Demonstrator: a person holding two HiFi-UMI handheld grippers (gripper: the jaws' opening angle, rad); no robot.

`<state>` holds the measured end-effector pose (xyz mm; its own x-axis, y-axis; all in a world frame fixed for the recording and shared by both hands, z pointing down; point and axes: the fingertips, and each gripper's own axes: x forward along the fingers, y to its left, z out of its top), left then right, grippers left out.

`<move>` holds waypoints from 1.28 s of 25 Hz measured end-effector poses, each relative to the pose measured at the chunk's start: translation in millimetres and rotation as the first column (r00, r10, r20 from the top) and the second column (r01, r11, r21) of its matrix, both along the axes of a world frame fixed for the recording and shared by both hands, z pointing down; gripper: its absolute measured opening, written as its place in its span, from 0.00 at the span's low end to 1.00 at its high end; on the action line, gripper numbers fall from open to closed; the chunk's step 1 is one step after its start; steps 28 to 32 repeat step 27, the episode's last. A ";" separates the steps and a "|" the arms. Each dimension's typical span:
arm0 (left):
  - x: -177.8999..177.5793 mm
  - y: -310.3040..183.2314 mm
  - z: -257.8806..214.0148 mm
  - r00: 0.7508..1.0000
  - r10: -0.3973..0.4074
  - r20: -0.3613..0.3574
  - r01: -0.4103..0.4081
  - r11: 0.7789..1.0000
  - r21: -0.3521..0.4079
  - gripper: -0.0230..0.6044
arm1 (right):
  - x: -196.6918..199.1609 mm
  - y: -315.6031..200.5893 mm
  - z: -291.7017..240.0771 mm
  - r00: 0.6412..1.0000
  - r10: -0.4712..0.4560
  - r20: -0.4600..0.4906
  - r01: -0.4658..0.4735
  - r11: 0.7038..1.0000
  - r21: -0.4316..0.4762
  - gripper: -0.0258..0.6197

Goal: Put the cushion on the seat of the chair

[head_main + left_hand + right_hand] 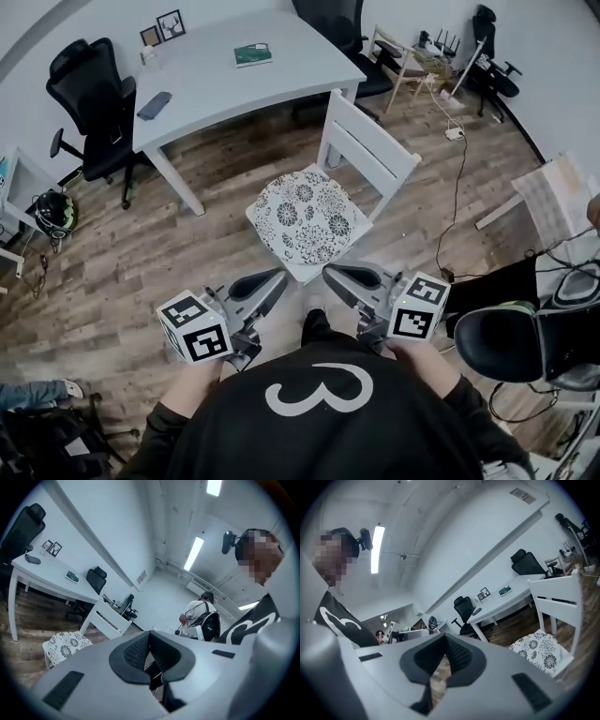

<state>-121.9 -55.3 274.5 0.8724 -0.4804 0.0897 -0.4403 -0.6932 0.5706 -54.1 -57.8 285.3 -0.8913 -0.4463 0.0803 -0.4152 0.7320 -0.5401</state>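
Observation:
The black-and-white flowered cushion (309,217) lies flat on the seat of the white wooden chair (367,142), just beyond both grippers. My left gripper (275,279) hangs level in front of the seat's near left corner, shut with nothing between its jaws. My right gripper (334,274) hangs by the near right corner, likewise shut and empty. In the left gripper view the closed pads (140,651) meet, with the cushion (65,644) and chair (110,620) off to the left. In the right gripper view the cushion (539,651) sits lower right, below the chair back (560,590).
A white desk (234,80) stands behind the chair with a green book (253,54) and small frames on it. A black office chair (89,94) is at the left, another black seat (511,342) at the lower right. A cable (457,187) runs across the wooden floor. A person (201,616) stands far off.

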 end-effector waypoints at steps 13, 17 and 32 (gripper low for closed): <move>18.5 9.6 1.4 0.999 0.020 0.025 -0.020 1.000 0.023 0.06 | 15.9 14.2 15.1 0.999 0.043 0.033 -0.041 0.998 -0.043 0.05; 21.3 14.0 3.1 0.999 0.029 0.026 -0.030 0.999 0.022 0.06 | 19.4 17.6 17.3 0.998 0.054 0.035 -0.052 0.997 -0.048 0.05; 17.2 19.0 8.0 1.000 0.027 0.003 -0.027 1.000 -0.001 0.06 | 18.8 24.4 21.2 0.997 0.067 0.028 -0.066 0.996 -0.060 0.05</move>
